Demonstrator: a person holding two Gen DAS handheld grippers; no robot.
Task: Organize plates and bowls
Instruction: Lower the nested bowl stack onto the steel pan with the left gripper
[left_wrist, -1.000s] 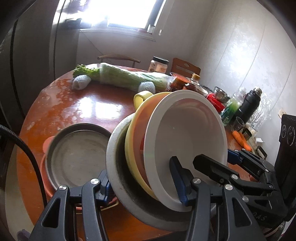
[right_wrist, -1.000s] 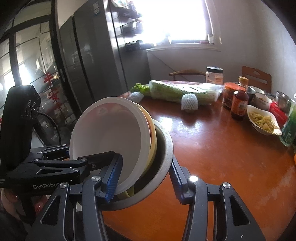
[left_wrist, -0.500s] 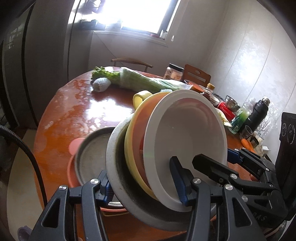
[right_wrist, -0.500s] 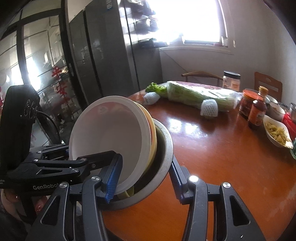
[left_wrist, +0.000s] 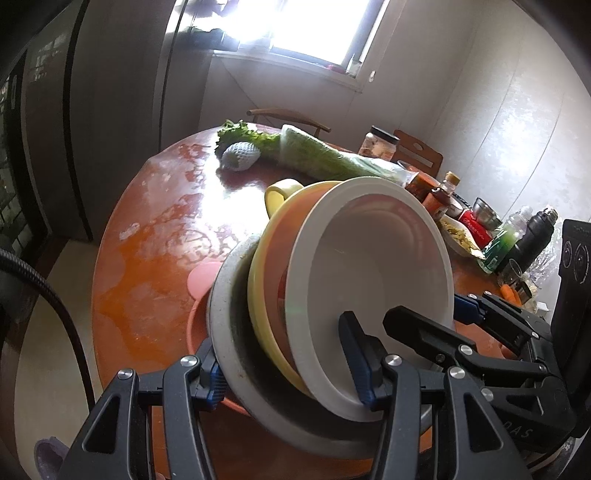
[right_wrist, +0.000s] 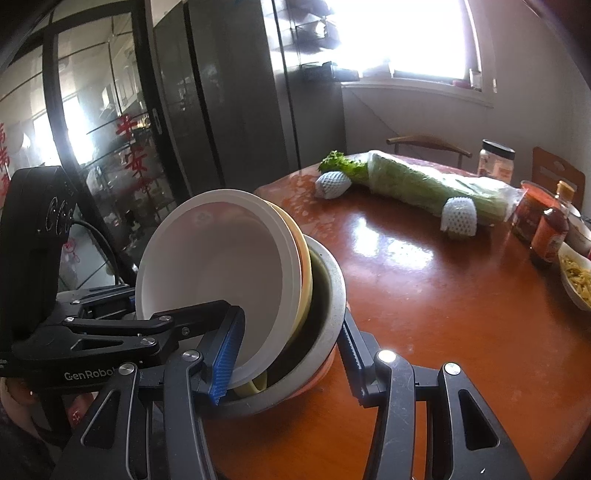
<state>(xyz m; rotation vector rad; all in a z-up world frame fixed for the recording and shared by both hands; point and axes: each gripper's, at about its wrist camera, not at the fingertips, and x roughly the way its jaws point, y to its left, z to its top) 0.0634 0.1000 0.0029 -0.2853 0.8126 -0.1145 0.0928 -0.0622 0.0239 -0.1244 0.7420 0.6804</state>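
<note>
Nested stack tilted on edge above the glossy red-brown tabletop: smooth white bowl, yellow bowl, speckled grey bowl. Clamped from 2 sides, left tool and right tool each part-open, ribbed blue pads gripping the stack. Beyond, wrapped leafy greens.

Beneath the left gripper, orange dish mostly hidden behind grey bowl; yellow cup largely covered by white plate. Far right of it, small jars too blurred to identify
</note>
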